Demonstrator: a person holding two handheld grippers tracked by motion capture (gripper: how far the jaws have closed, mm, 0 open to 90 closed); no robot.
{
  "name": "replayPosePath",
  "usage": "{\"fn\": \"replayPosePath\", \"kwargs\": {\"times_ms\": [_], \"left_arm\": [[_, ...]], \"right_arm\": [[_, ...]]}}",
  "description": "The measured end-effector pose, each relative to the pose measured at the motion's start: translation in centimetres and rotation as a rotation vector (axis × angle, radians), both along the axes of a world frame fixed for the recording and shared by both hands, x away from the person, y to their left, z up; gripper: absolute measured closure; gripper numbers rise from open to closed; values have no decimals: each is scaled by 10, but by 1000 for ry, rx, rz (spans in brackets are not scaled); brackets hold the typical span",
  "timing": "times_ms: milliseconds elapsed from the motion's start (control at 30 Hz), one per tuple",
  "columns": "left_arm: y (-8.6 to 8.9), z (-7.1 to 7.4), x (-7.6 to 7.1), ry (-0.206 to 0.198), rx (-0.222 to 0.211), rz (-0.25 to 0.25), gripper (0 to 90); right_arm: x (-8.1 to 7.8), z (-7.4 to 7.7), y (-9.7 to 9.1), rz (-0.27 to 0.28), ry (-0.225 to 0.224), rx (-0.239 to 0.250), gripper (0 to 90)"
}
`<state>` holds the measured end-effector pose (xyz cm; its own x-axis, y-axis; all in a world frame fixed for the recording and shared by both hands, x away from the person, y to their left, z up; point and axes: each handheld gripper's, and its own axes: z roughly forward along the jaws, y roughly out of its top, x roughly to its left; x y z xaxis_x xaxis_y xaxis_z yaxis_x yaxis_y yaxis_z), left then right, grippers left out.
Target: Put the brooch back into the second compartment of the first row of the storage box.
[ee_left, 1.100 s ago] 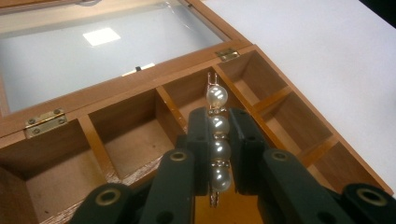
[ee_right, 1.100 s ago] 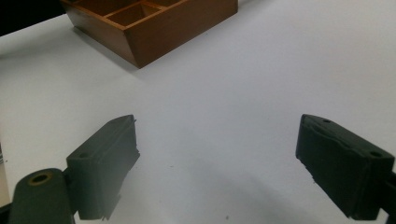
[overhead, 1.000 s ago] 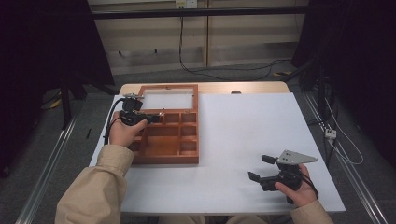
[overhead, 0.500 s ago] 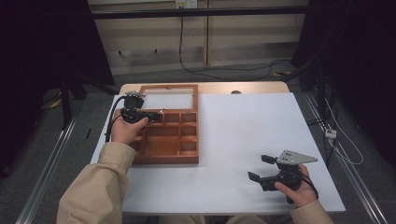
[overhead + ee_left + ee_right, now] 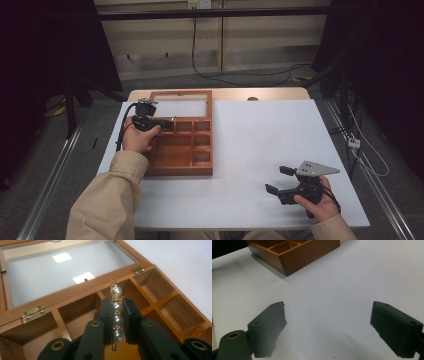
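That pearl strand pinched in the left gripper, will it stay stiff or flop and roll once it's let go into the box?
The pearl strand probably flops: separate beads joined by small metal links. Round beads may roll slightly, though the wooden box dividers should contain them. It looks light, and the left gripper pinches it easily.

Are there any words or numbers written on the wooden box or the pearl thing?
None: no words, numbers or signs can be read.
Wooden box: plain wood, brass hinges, no writing.
Pearl string: no label.
White table: blank.
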<state>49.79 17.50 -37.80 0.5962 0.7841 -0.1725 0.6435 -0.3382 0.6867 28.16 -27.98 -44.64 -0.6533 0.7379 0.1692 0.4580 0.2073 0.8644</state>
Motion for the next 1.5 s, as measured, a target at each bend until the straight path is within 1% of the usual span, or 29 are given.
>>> {"fn": "replayPosePath", "kwargs": {"times_ms": [133, 200, 333, 400, 433, 467, 500, 533, 567, 600, 633, 667, 700, 767, 800, 833, 867, 900, 933, 967, 1033, 1133, 1233, 1267, 1333, 1400, 1500], "left_arm": [[5, -5, 2, 17, 11, 15, 801], [5, -5, 2, 17, 8, 21, 801], [8, -7, 4, 23, 20, 27, 800], [9, -10, 5, 23, 17, 42, 800], [11, -10, 6, 18, 20, 40, 793], [11, -11, 6, 19, 12, 46, 756], [11, -13, 7, 5, 20, 78, 643], [11, -13, 7, 5, 20, 78, 599], [12, -13, 7, 3, 27, 75, 599], [13, -13, 7, 3, 24, 75, 601], [13, -13, 6, 1, 20, 81, 583], [15, -13, 6, 10, 15, 93, 471], [16, -12, 5, 13, 7, 98, 471], [19, -10, 2, 8, -15, 88, 467], [20, -9, 0, 3, -27, 91, 404], [22, -8, -3, 7, -40, 87, 404], [24, -6, -6, 10, -56, 77, 359], [25, -5, -10, -3, -71, 72, 348], [26, -4, -14, -9, -76, 61, 326], [27, -3, -18, -12, -96, 54, 326], [28, -1, -27, -11, -109, 33, 279], [30, 2, -41, -18, -124, -13, 263], [30, 2, -54, -27, -153, -50, 227], [30, 2, -58, -24, -160, -61, 221], [30, 2, -66, -33, -150, -92, 212], [30, 2, -75, -31, -163, -116, 203], [30, 1, -87, -38, -167, -148, 188]], "right_arm": [[0, 1, 0, 0, -2, 1, 126], [0, 0, -1, -1, -1, 2, 126], [0, 0, -1, 0, -1, 2, 126], [0, 0, -1, 0, -1, 2, 126], [0, 0, -1, 0, 0, 2, 126], [1, 0, -1, 0, 0, 2, 126], [1, 0, -1, -1, 1, 2, 126], [1, 0, -1, -1, 1, 2, 126], [1, 0, -1, -2, -1, 3, 126], [1, 0, -2, -3, 0, 4, 126], [1, 0, -2, -3, 0, 5, 126], [1, 0, -2, -3, -1, 5, 126], [1, 0, -2, -3, -1, 5, 126], [1, 1, -2, -3, -1, 5, 126], [1, 1, -2, -4, -1, 6, 126], [1, 1, -2, -4, -1, 6, 126], [1, 1, -2, -3, -2, 7, 126], [1, 1, -2, -3, -1, 7, 126], [1, 1, -1, -3, -2, 6, 126], [1, 1, -1, -3, -2, 6, 126], [1, 0, -1, -2, 0, 5, 126], [0, 0, -1, -3, 1, 5, 126], [1, 0, -1, -4, 1, 7, 126], [1, 0, -1, -4, 1, 7, 126], [1, 1, 0, -3, 1, 6, 126], [1, 1, 0, -1, 1, 5, 125], [1, 0, 0, -1, 4, 5, 126]]}}
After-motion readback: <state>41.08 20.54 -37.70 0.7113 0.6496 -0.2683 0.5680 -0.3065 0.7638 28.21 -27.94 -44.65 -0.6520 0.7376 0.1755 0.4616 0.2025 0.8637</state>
